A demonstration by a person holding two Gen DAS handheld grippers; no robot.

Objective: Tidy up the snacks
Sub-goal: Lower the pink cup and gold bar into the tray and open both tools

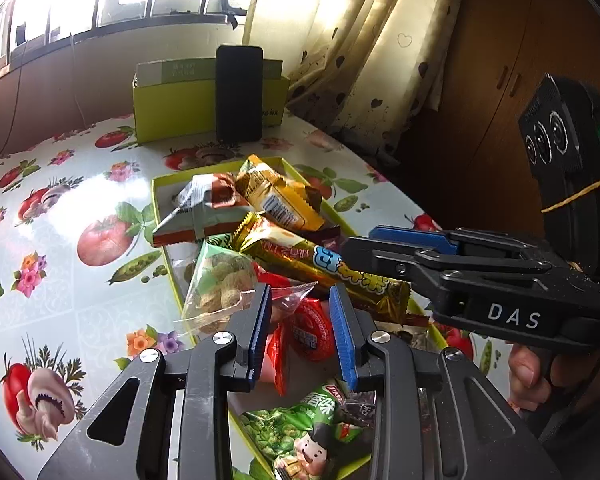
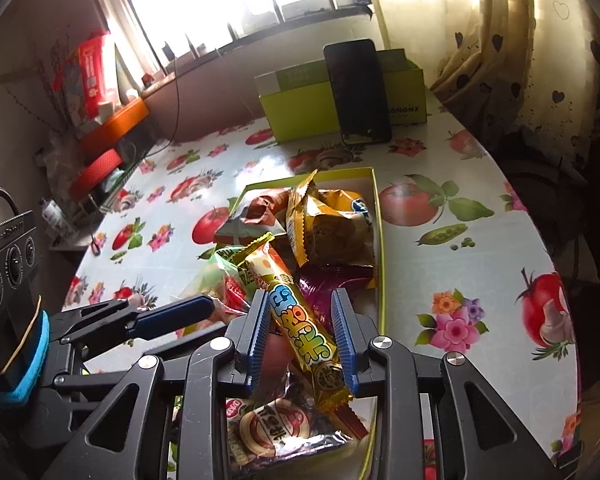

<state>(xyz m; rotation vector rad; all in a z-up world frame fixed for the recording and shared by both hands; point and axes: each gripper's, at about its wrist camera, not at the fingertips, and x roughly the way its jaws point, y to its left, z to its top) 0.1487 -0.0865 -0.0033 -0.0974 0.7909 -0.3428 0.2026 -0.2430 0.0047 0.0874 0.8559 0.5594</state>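
Centrally in both views, a shallow green tray [image 1: 158, 184] heaped with snack packets was seen on a fruit-patterned table [image 1: 60, 208]. At lower centre of the right wrist view, the right gripper [image 2: 300, 320] was held with jaws parted around a long gold snack bar [image 2: 300, 320], not visibly pinching it. At lower centre of the left wrist view, the left gripper [image 1: 300, 312] was held open over a clear bag of nuts [image 1: 220, 284] and red packets [image 1: 312, 332]. A phone [image 1: 239, 94] was propped against a green box [image 1: 172, 116] at upper centre.
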